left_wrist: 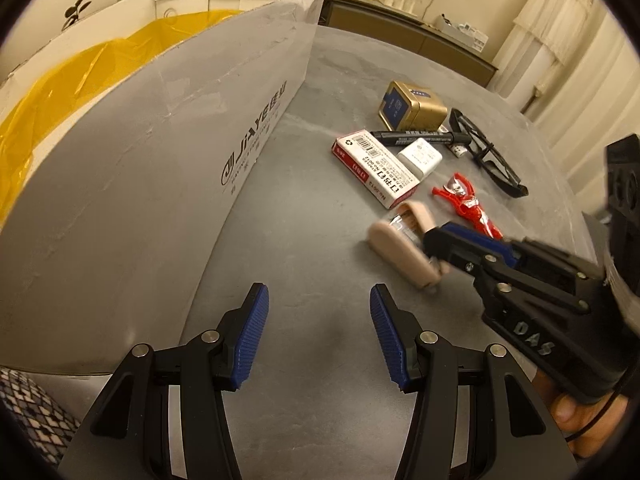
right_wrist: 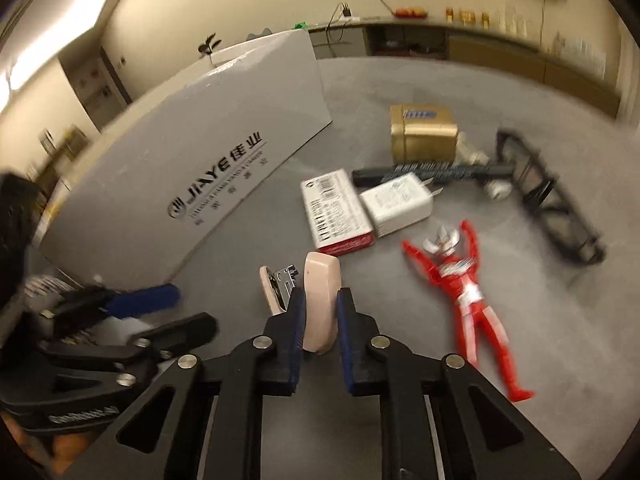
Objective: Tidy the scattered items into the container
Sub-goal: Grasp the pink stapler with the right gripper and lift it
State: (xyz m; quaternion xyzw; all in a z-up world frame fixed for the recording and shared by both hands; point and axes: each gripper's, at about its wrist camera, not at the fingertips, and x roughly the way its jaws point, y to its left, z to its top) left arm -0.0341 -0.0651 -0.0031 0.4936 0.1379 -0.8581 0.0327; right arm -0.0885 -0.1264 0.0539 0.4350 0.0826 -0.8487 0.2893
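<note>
My right gripper (right_wrist: 321, 294) is shut on a pale pink stapler (right_wrist: 320, 276), its blue pads pressing one pink arm. The stapler's other arm, with the metal magazine, gapes to the left. In the left wrist view the stapler (left_wrist: 400, 248) is blurred at the right gripper's (left_wrist: 434, 250) tips, just above the grey table (left_wrist: 304, 360). My left gripper (left_wrist: 316, 292) stands open and empty beside the white cardboard box (left_wrist: 160, 160), which is lined with a yellow bag (left_wrist: 80, 80). The right wrist view has the left gripper (right_wrist: 194, 308) low on the left, near the box (right_wrist: 200, 152).
Scattered on the table beyond the stapler: a red and white staples box (right_wrist: 336, 212), a white charger (right_wrist: 396, 204), a black marker (right_wrist: 432, 172), a gold tin (right_wrist: 424, 136), black glasses (right_wrist: 548, 196) and a red toy figure (right_wrist: 460, 272). A person's hand (left_wrist: 576, 412) holds the right gripper.
</note>
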